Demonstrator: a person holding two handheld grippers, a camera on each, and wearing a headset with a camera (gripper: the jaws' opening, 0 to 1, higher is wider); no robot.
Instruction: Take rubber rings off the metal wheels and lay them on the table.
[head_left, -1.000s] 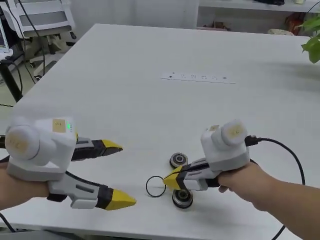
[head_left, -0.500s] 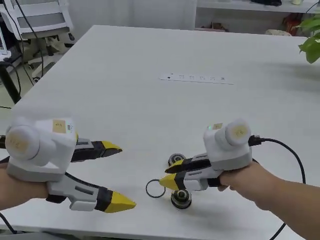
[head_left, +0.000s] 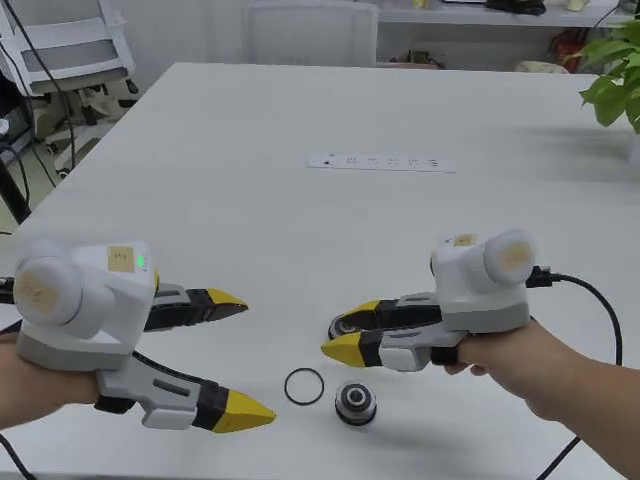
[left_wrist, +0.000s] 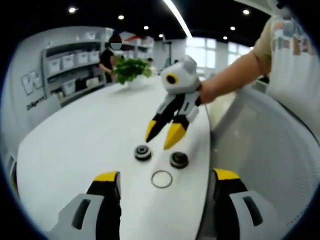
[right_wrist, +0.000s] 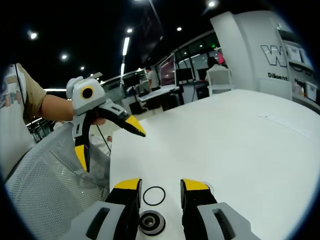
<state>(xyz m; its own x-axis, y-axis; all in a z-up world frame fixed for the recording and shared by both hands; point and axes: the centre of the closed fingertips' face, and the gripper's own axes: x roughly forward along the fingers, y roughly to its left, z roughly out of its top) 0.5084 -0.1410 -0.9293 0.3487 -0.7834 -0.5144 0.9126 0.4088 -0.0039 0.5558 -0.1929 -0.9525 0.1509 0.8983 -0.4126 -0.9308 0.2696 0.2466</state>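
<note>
One rubber ring (head_left: 304, 386) is already off and lies flat on the table (head_left: 300, 200). It sits just ahead of my right claw (head_left: 343, 338) and below its tips, between it and the left claw (head_left: 240, 354). A metal wheel (head_left: 355, 401) stands just beside the ring, under the right claw's lower jaw and not touching it. In the left gripper view a second wheel (left_wrist: 143, 152) sits beneath the right claw's tips, a little apart from the first.

My right claw hovers above the table with its jaws a little apart and nothing between them. My left claw is spread wide, also empty, with the ring ahead of its gap.

I judge one ring is done and I am between pulls. The near wheel has a dark outer band that I take for its ring, though I cannot be sure. Next I would bring the left claw in to pin that wheel, then lower the right claw's tips to its rim and peel the band off, keeping clear of the loose ring.

I see no container; the ring and both wheels rest straight on the table. A power strip (head_left: 380, 162) lies well beyond both claws.
</note>
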